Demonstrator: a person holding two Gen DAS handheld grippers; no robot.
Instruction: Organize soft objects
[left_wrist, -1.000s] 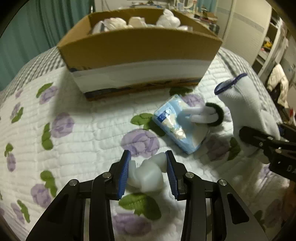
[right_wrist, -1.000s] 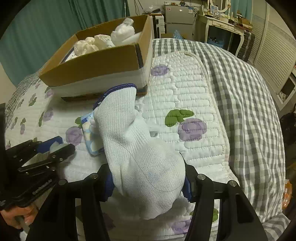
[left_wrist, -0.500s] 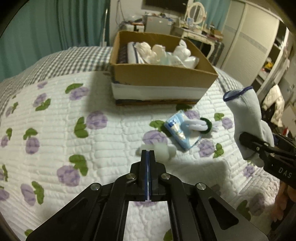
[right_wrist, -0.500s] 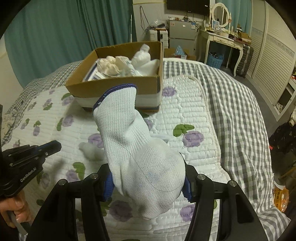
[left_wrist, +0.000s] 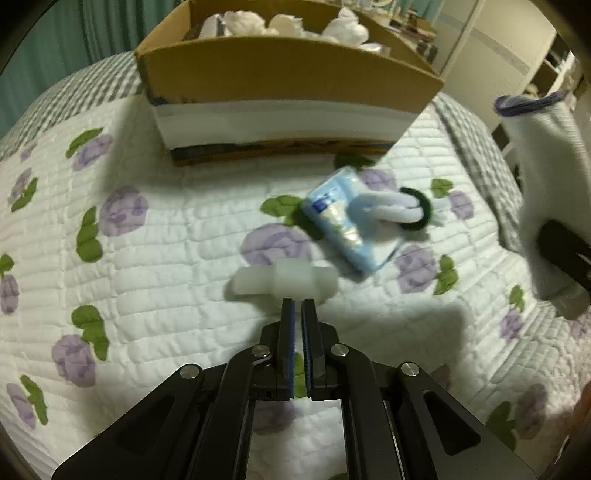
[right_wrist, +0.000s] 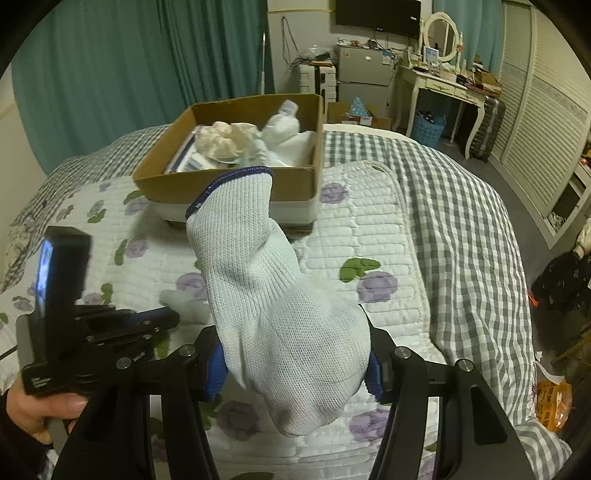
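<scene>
Two tools out. My left tool (left_wrist: 298, 306) nearly pinched together, empty, tips just short of foam piece (left_wrist: 284, 282) on bed (left_wrist: 147, 295). My right tool (right_wrist: 295, 363) clamps glove (right_wrist: 273, 295), box (right_wrist: 236, 184) ahead. Risk: narrow gap shoves foam away.

So behind everything we've got teal curtains (right_wrist: 110, 74) covering most of the far wall, with a dark TV (right_wrist: 377, 16) mounted up high next to them. Under that we see a small grey fridge (right_wrist: 364, 79) with clutter on top, and a white plastic drawer unit (right_wrist: 310, 79) just beside it. Over to the right there's a cream dressing table (right_wrist: 439, 86) with an oval mirror (right_wrist: 443, 35), and a blue basket (right_wrist: 426, 125) tucked under it. The right side is all white louvered wardrobe doors (right_wrist: 543, 122). Down in the corner we can make out an orange bag (right_wrist: 552, 404) on the floor.
</scene>
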